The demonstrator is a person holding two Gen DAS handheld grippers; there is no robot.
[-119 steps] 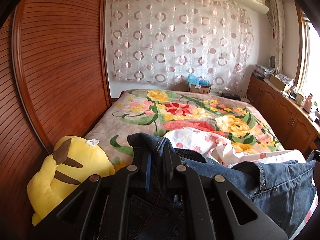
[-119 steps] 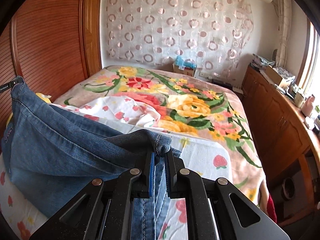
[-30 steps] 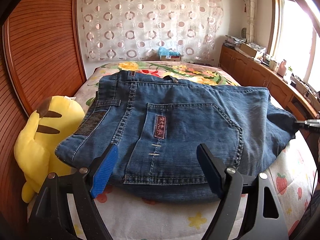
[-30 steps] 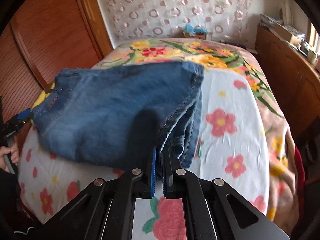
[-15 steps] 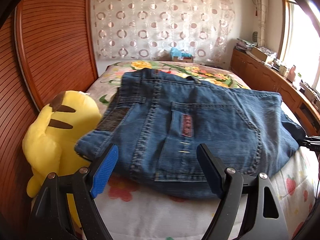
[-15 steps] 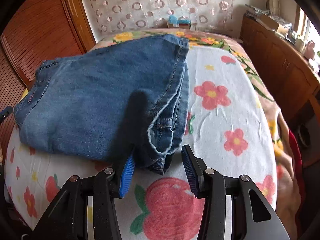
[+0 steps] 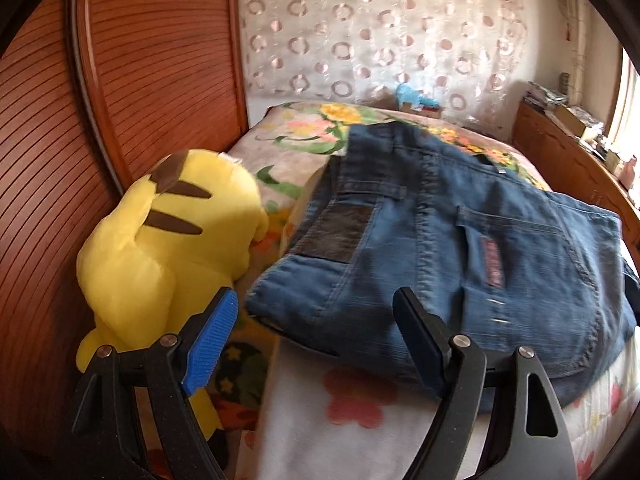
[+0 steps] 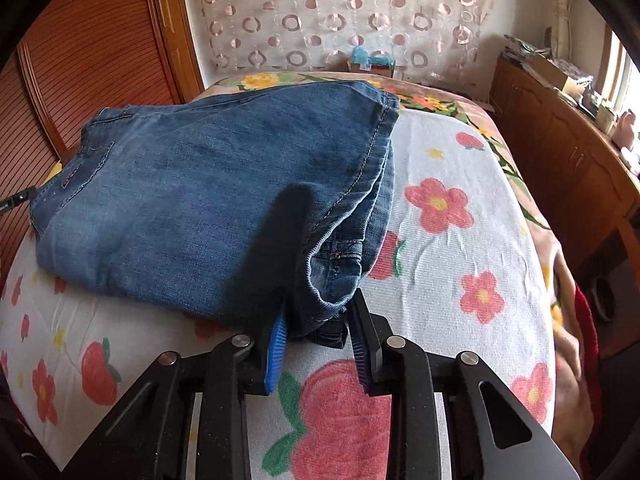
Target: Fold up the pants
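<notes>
The blue denim pants [image 7: 460, 248] lie folded in a flat stack on the flowered white sheet [image 7: 344, 408] of the bed. In the left wrist view my left gripper [image 7: 316, 344] is wide open and empty, just short of the stack's near waistband corner. In the right wrist view the pants [image 8: 208, 200] fill the left half. My right gripper [image 8: 318, 334] is open, its jaws on either side of the near hem corner without pinching it.
A yellow plush toy [image 7: 160, 248] sits between the pants and the wooden slatted wardrobe [image 7: 60, 152] on the left. Wooden cabinets [image 8: 568, 160] run along the right of the bed. A floral blanket [image 7: 304, 136] covers the far half of the bed.
Both grippers held the jeans four seconds ago. The left had let go a second ago and has since swung left towards the plush. The right opened half a second ago and stays at the hem corner.
</notes>
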